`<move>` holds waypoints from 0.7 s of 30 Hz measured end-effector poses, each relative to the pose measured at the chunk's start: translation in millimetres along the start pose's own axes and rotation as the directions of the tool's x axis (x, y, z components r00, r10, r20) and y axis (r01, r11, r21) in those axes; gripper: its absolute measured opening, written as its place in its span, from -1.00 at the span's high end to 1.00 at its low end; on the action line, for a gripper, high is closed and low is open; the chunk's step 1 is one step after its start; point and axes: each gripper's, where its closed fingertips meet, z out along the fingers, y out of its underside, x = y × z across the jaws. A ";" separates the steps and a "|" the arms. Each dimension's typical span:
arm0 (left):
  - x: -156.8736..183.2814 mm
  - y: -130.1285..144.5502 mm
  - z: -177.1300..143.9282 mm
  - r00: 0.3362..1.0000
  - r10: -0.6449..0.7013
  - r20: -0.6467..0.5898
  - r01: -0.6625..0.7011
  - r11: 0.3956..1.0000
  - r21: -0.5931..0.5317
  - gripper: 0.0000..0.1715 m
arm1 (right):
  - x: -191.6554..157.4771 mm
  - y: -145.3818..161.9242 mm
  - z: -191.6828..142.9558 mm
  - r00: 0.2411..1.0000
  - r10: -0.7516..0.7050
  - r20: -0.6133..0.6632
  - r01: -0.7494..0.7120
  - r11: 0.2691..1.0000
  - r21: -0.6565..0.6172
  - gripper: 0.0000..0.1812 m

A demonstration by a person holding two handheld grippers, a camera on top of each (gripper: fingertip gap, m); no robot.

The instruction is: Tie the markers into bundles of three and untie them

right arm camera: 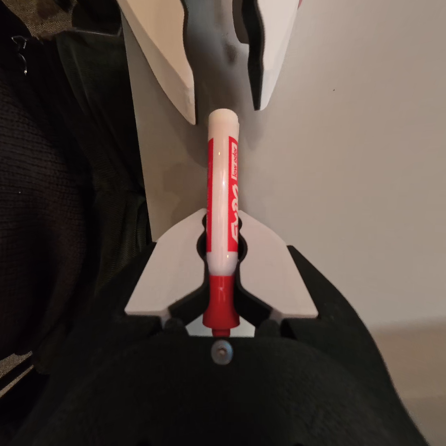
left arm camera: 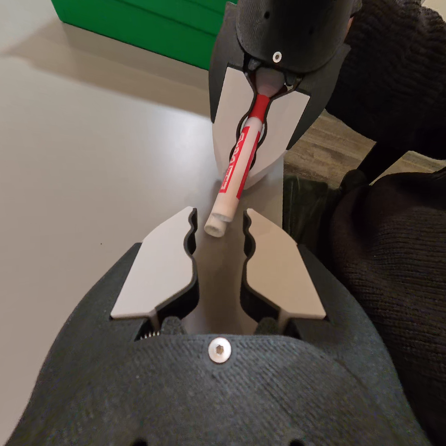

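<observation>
One marker [right arm camera: 222, 193] has a white barrel, a red label and a red nib end. My right gripper [right arm camera: 223, 213] is shut on its barrel, with the nib end back toward the gripper's base. The marker's white butt end [left arm camera: 214, 224] points at my left gripper [left arm camera: 220, 217], which is open with the butt end just at the gap between its fingertips, not touching either. In the left wrist view the right gripper [left arm camera: 241, 178] comes in from the top. In the right wrist view the left gripper [right arm camera: 224, 111] hangs open at the top.
A green box [left arm camera: 144, 29] stands at the back of the beige table [left arm camera: 84, 169]. The table's edge [left arm camera: 282, 173] runs close on the right, with wood floor [left arm camera: 325, 149] beyond. A person's dark knit sleeve [left arm camera: 386, 265] fills the right side; dark clothing [right arm camera: 60, 193] is at the left. The left gripper's tips are roughly 6 cm from the right gripper's.
</observation>
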 end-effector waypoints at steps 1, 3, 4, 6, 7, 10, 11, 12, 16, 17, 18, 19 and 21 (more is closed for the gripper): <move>2.1 0.2 1.8 1.000 0.010 -0.001 -0.010 1.000 -0.006 0.57 | -0.9 -0.4 0.6 1.000 -0.004 0.002 0.004 1.000 -0.001 0.80; 7.2 1.5 6.0 0.999 0.033 -0.008 -0.033 0.999 -0.021 0.63 | -3.6 -2.0 2.5 1.000 -0.011 0.009 0.011 1.000 -0.002 0.80; 9.6 3.2 7.8 0.999 0.048 -0.012 -0.049 0.998 -0.034 0.73 | -4.5 -2.5 3.3 1.000 -0.016 0.010 0.016 1.000 -0.005 0.80; 9.9 5.8 8.7 0.996 0.086 0.003 -0.085 0.995 -0.060 0.75 | -6.5 -1.7 4.4 1.000 -0.022 0.015 0.022 1.000 -0.016 0.80; 10.2 5.4 8.0 0.996 0.092 0.004 -0.092 0.994 -0.061 0.76 | -6.8 -1.4 4.6 1.000 -0.022 0.016 0.023 1.000 -0.018 0.80; 12.0 3.5 5.7 0.997 0.079 -0.015 -0.080 0.996 -0.050 0.76 | -8.7 -1.4 4.3 0.999 -0.017 0.032 0.018 1.000 -0.016 0.80; 12.0 3.1 5.3 0.997 0.077 -0.017 -0.078 0.996 -0.048 0.76 | -8.8 -0.9 4.6 0.999 -0.022 0.031 0.022 1.000 -0.018 0.80; 12.1 3.2 5.0 0.997 0.080 -0.018 -0.080 0.996 -0.050 0.76 | -9.1 -0.2 5.4 0.999 -0.027 0.030 0.028 0.999 -0.024 0.80; 13.5 2.0 3.5 0.995 0.099 -0.020 -0.100 0.994 -0.049 0.77 | -8.7 5.4 9.3 0.999 -0.036 0.020 0.037 0.997 -0.064 0.80; 13.4 1.3 2.8 0.995 0.101 -0.018 -0.102 0.994 -0.048 0.77 | -8.6 6.6 10.0 0.999 -0.035 0.020 0.037 0.997 -0.072 0.80; 13.5 1.1 2.2 0.994 0.104 -0.017 -0.104 0.993 -0.049 0.77 | -8.4 7.1 10.6 0.999 -0.034 0.019 0.035 0.997 -0.075 0.80; 13.3 1.8 2.1 0.994 0.108 -0.016 -0.108 0.993 -0.055 0.77 | -8.1 7.5 11.1 0.999 -0.031 0.018 0.033 0.996 -0.078 0.80; 12.2 3.2 2.0 0.993 0.119 -0.007 -0.119 0.991 -0.066 0.77 | -8.1 8.3 11.4 0.999 -0.030 0.021 0.032 0.996 -0.082 0.80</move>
